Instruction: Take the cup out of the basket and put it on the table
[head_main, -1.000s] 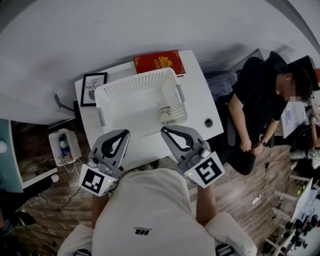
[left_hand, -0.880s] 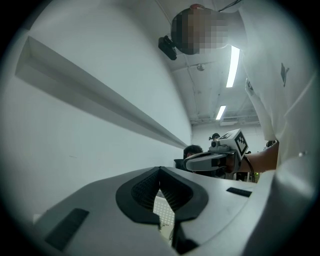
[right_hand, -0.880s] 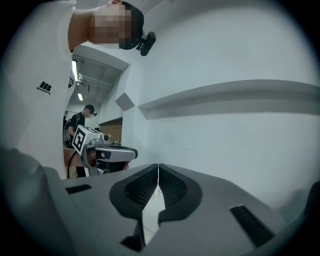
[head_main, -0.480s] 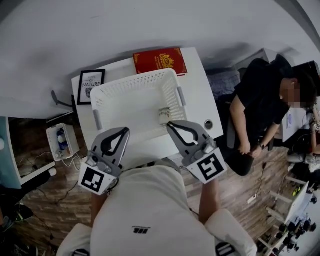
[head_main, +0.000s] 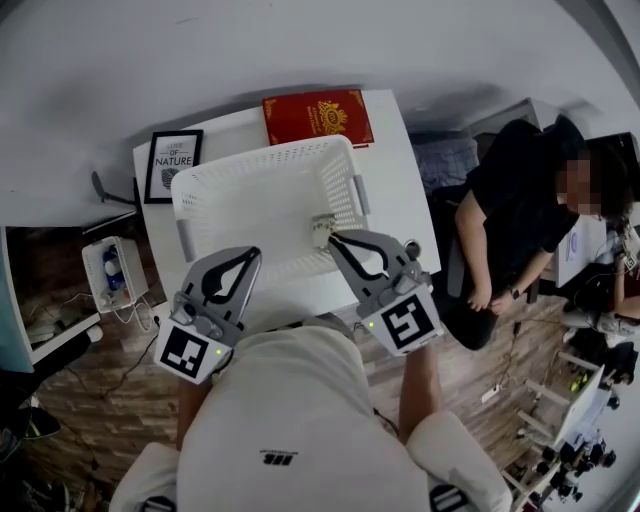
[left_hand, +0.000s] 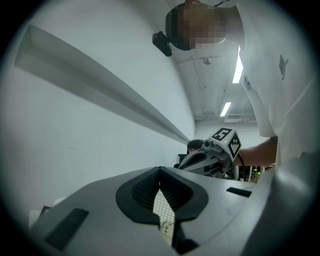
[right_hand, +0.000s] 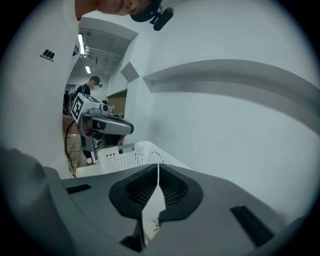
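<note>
Grey right claw (head_main: 334, 239) closed, empty, beside cup (head_main: 321, 229) in basket (head_main: 262, 158).

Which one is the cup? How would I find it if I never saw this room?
Find the white table and the big white basket full of little holes standing on it. In the basket's near right corner, close by the right tool, sits the cup. It is small and pale, the only thing seen inside the basket, unlike the red book behind it.
</note>
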